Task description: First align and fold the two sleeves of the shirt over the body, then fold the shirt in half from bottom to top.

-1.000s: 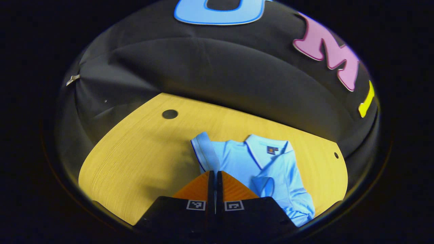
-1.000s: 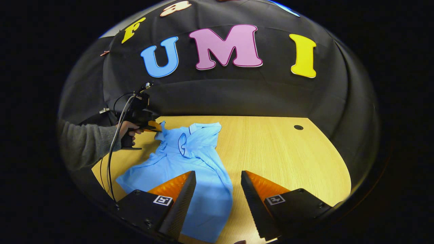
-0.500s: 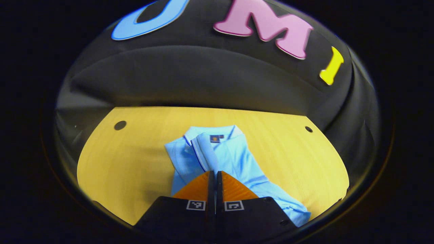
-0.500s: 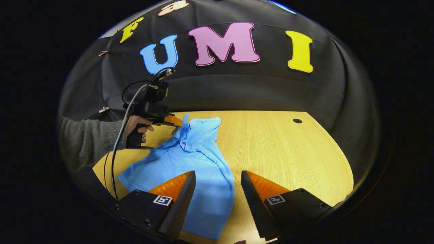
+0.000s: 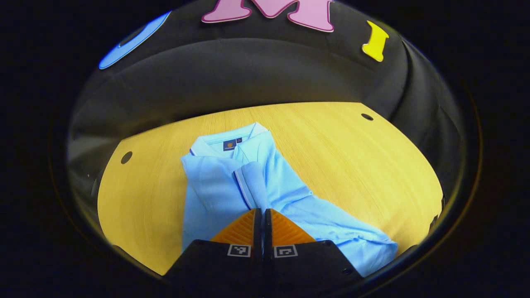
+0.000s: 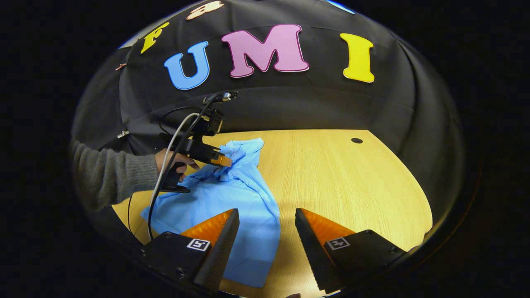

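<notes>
**Left sleeve fold in progress – lay it flat before release**

Step in hand, as I judge it: the left tool (image 5: 261,215) carries a sleeve (image 5: 251,184) over the shirt (image 5: 215,194) body. The fingers are pressed together with the sleeve cloth running in between them, so it's gripping the sleeve.

How to do it well:
- Set the cuff down on the body, with the sleeve fold parallel to the shirt's side edge.
- Lower until the cloth rests on the body, then open. Releasing high risks the sleeve flopping crooked.
- Pull the tool straight back after opening so the fingers don't drag the fold.
- The body looks bunched on the far side from the left tool; it probably needs smoothing before the bottom-to-top fold.

Where things lie:
- Shirt lies on the table (image 5: 352,165), collar (image 5: 225,142) toward the table's back edge, hem toward the front edge.
- In the right gripper view the left tool (image 6: 223,160) sits over the collar end of the shirt (image 6: 232,198), held by a hand (image 6: 174,161) in a grey sleeve.
- Right tool (image 6: 265,231) is spread wide, holding nothing. It hovers at the front edge of the table; the shirt's hem lies beneath its left finger, its right finger is over bare table (image 6: 352,186).
</notes>
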The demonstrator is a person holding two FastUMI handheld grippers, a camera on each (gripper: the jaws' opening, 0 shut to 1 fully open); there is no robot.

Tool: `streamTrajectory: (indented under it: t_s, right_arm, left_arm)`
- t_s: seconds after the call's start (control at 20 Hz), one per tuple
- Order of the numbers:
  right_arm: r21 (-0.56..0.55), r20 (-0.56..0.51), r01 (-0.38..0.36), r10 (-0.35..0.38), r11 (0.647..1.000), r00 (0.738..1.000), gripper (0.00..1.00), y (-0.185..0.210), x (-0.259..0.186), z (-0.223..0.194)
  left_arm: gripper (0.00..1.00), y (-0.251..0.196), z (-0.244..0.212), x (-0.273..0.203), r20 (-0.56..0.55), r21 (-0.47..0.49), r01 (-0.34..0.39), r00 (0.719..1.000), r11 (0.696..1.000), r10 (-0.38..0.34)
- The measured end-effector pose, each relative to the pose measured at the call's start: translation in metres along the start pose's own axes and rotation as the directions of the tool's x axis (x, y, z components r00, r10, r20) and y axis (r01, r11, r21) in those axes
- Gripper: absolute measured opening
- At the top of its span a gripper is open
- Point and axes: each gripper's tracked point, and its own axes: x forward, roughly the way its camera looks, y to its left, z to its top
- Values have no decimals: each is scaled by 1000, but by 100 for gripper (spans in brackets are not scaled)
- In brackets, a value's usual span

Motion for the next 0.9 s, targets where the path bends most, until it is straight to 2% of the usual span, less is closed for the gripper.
streamTrajectory:
  t_s: [0.3,0.35,0.5,0.8,0.85,0.9]
  right_arm:
    - [4,-7,12,-12,1000,1000,86,-5,-6,-3]
    - [5,-8,13,-13,1000,1000,86,-6,-7,-4]
    - [5,-8,17,-17,1000,1000,86,-7,-9,-4]
    - [10,-10,27,-27,1000,1000,86,-6,-13,-6]
    - [7,-10,29,-29,1000,1000,86,-5,-15,-7]
    - [3,-10,31,-31,1000,999,86,-5,-16,-7]
  left_arm:
    - [8,-1,-8,7,-35,13,-18,999,1000,18]
    - [15,-3,-9,8,-36,14,-13,999,1000,14]
    - [25,-7,-10,8,-40,26,-7,999,1000,8]
    - [69,-14,-10,5,-20,39,10,1000,999,-9]
    - [71,-13,-9,4,-15,52,2,1000,999,-2]
    - [78,-11,-9,3,-4,66,-7,1000,998,7]
